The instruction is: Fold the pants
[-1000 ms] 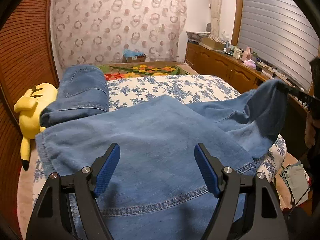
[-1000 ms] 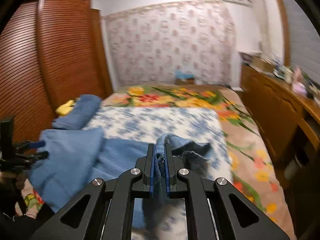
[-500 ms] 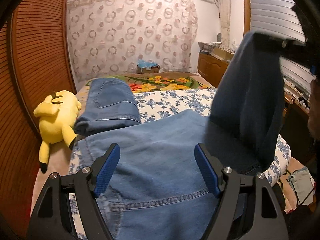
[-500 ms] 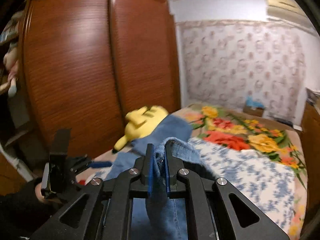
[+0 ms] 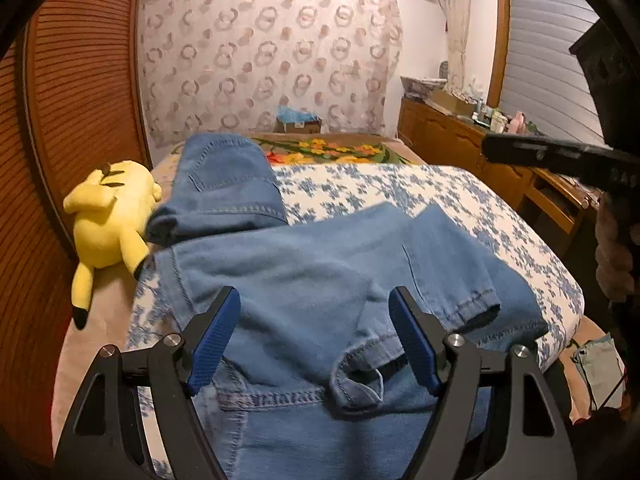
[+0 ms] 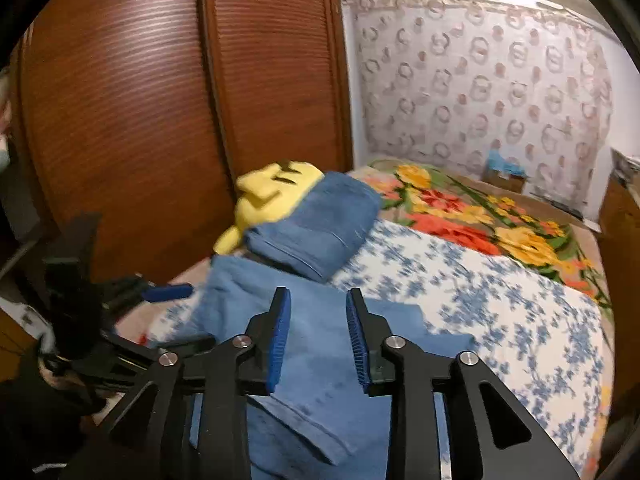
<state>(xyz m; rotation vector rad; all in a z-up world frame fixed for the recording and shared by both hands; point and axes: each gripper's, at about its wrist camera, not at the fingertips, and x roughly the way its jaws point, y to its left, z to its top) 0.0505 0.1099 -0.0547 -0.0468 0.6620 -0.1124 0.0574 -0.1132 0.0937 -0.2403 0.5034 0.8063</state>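
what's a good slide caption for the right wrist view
Right gripper opening above light blue denim pants on the blue-flowered white bedspread, a folded pair and yellow plush toy beyond.

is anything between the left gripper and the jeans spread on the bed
Nothing visible does. The left gripper hangs directly over the jeans, its jaws open with only denim below. The folded jeans and yellow plush toy lie farther back, off to the side.
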